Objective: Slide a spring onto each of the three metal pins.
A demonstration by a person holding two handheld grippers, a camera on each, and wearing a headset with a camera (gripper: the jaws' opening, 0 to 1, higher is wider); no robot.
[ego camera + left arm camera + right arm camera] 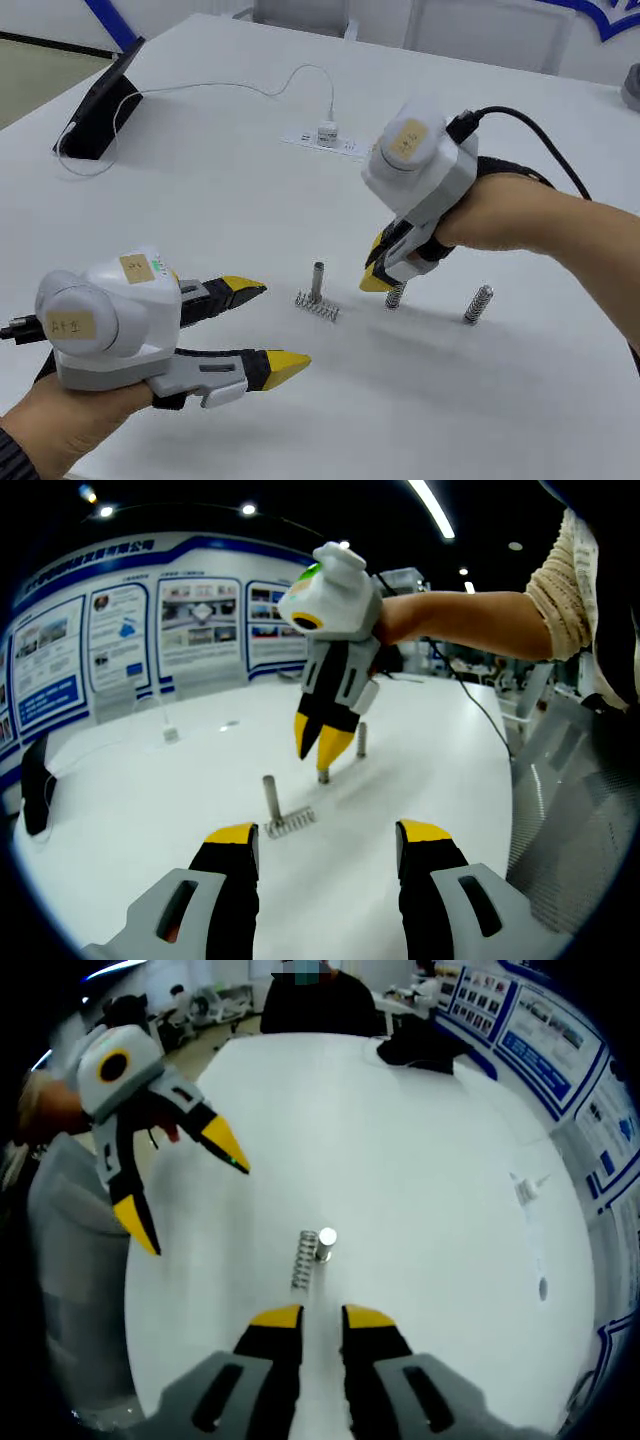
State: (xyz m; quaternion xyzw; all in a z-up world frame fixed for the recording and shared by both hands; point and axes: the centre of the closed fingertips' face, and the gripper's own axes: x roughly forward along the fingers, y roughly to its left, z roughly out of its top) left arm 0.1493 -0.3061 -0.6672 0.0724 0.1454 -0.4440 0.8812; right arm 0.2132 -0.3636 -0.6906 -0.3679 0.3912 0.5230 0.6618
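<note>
Left claw (278, 325) spread wide, empty, near left — right claw (376, 272) barely parted, holding nothing, over a sprung pin (396, 295); loose spring (317, 306) lies at foot of bare pin (317, 278)

Three close views, common bare pin (318, 279) (271, 796) (327, 1239)

**White table, three pins upright**

The table (200, 220) carries three pins in a rough row. Seen from the head view, the left pin (318, 278) is bare, with a loose spring (317, 307) lying flat at its foot. The middle pin (397, 297) and right pin (479, 304) each wear a spring. Farther back lie a socket strip (325, 143), a cable (200, 89) and a black stand (100, 100).
</note>
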